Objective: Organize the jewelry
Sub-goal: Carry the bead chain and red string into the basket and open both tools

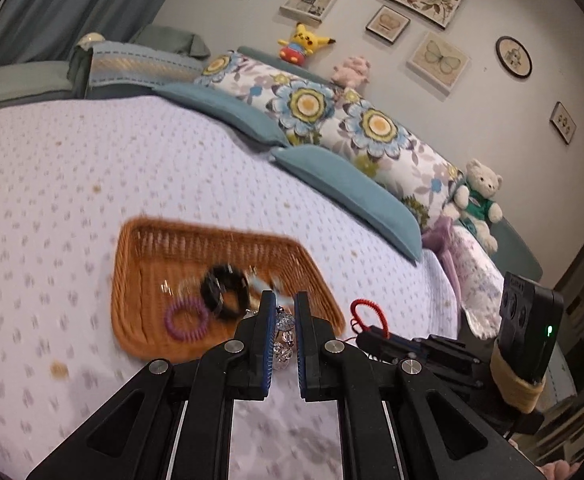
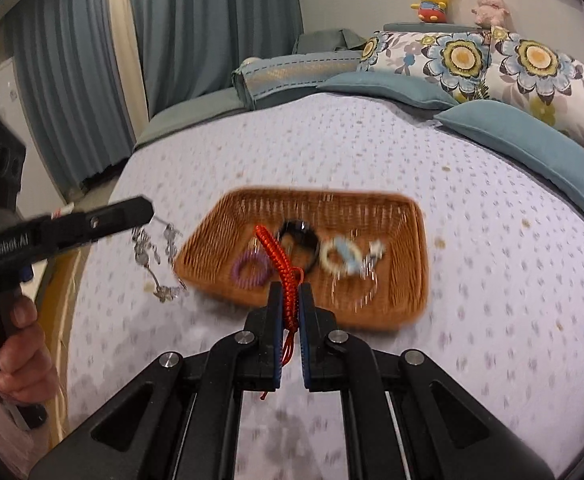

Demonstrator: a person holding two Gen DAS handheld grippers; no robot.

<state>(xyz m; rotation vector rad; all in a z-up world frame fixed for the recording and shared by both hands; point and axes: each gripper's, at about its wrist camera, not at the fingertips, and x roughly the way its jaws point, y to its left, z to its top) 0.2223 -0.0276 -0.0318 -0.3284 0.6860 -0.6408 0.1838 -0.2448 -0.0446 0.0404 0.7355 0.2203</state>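
Right wrist view, right hand-held gripper (image 2: 290, 300) clamped on braided red cord bracelet (image 2: 278, 258), left hand-held gripper (image 1: 284, 312) pinching clear crystal-bead bracelet (image 1: 284, 334)

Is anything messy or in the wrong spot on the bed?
A little. The bedspread has small brownish specks, with a bigger one beside the basket. Two pieces are not in the basket: the left gripper holds a clear bead bracelet, and the right gripper holds a red braided cord.

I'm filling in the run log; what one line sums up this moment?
left gripper: shut on bead bracelet | right gripper: shut on red cord | basket: on bed, holds purple hair tie, black bracelet
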